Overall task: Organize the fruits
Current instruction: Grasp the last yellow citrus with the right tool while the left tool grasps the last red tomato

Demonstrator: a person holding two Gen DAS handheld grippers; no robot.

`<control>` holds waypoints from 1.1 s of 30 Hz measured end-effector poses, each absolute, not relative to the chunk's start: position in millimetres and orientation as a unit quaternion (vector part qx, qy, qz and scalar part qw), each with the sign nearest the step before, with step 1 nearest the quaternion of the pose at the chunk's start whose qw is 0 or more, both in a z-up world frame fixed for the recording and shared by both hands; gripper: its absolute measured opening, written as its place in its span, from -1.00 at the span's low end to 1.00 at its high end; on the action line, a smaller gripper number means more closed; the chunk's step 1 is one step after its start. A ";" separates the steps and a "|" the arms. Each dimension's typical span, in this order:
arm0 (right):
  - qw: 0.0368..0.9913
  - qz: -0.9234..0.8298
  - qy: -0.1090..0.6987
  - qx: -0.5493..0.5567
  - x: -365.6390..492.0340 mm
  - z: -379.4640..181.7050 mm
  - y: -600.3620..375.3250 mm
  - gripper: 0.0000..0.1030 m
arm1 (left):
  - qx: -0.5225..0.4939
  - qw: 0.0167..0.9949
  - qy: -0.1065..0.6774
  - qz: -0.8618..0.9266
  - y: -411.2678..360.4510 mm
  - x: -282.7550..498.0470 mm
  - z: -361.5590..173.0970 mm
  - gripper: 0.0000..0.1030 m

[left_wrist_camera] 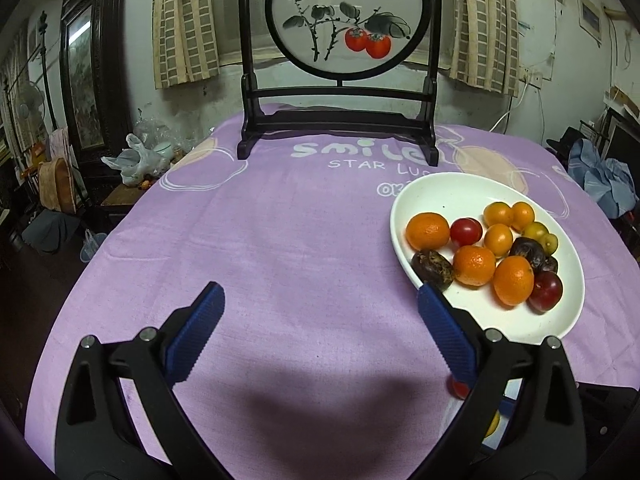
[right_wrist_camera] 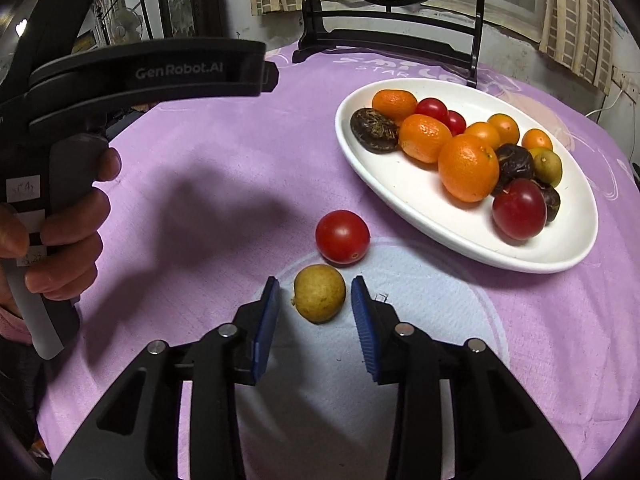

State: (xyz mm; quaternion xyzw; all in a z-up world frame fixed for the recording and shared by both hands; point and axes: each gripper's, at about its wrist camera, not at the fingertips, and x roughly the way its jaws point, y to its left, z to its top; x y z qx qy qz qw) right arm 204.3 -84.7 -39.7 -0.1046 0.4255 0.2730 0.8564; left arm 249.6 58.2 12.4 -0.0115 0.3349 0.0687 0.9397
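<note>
The right gripper (right_wrist_camera: 316, 294) jaws are flanking a yellow fruit (right_wrist_camera: 319, 298) narrowly, not touching; the left gripper (left_wrist_camera: 320, 300) jaws are standing wide, empty.

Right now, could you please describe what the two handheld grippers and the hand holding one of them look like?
Both the left gripper and the right gripper have black angular linkage arms with silver pivot bolts and ribbed blue pads. The left one's black body reads "GenRobot.AI" in grey, above a grey handle. A pink cuff shows at the hand.

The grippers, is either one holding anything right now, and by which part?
Nothing is held. The right gripper has its jaws either side of the yellow-green fruit without touching; the left gripper is open over bare cloth.
</note>
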 end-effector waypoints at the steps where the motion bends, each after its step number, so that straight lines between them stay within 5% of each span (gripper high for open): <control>1: 0.858 0.270 0.423 -0.109 204.6 -40.1 -84.2 -0.31 | -0.010 0.940 0.335 0.069 58.3 250.1 12.4 0.92; 9: 0.858 0.276 0.415 -0.120 200.9 -38.3 -82.5 -0.46 | -0.014 0.938 0.340 0.071 59.8 251.1 11.2 0.92; 17: 0.902 0.253 0.350 0.006 206.2 11.3 -149.1 -0.46 | -0.017 0.936 0.345 0.062 58.5 249.9 9.5 0.92; 26: 0.900 0.229 0.364 0.063 215.5 11.6 -180.3 -0.46 | 0.047 0.914 0.393 -0.094 5.8 244.9 -15.2 0.90; 33: 0.901 0.231 0.364 0.054 211.3 11.4 -177.3 -0.46 | 0.114 0.904 0.387 -0.143 -32.0 228.9 -30.7 0.66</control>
